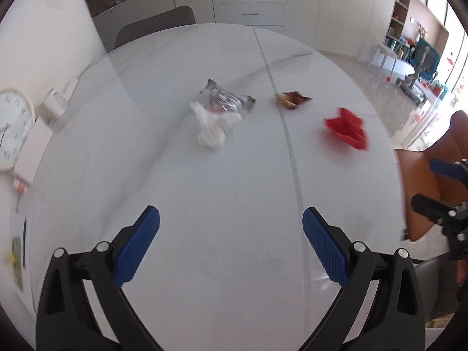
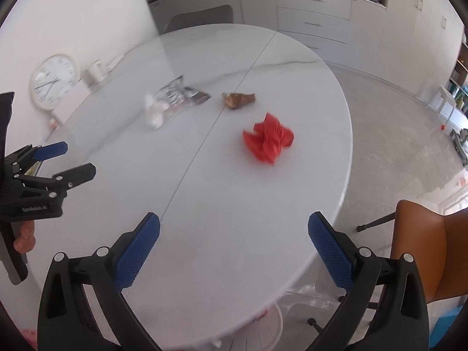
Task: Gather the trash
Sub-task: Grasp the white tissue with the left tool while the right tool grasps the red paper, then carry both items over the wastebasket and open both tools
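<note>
Several pieces of trash lie on the white oval table. A crumpled red wrapper lies right of the table seam. A small brown wrapper lies near the seam, farther off. A silver foil packet lies left of the seam with a white crumpled tissue against it. My left gripper is open and empty above the near table. My right gripper is open and empty near the table's front edge.
A round white clock leans by the wall at the left with white boxes beside it. An orange chair stands at the right. A grey chair sits at the far side, with cabinets behind.
</note>
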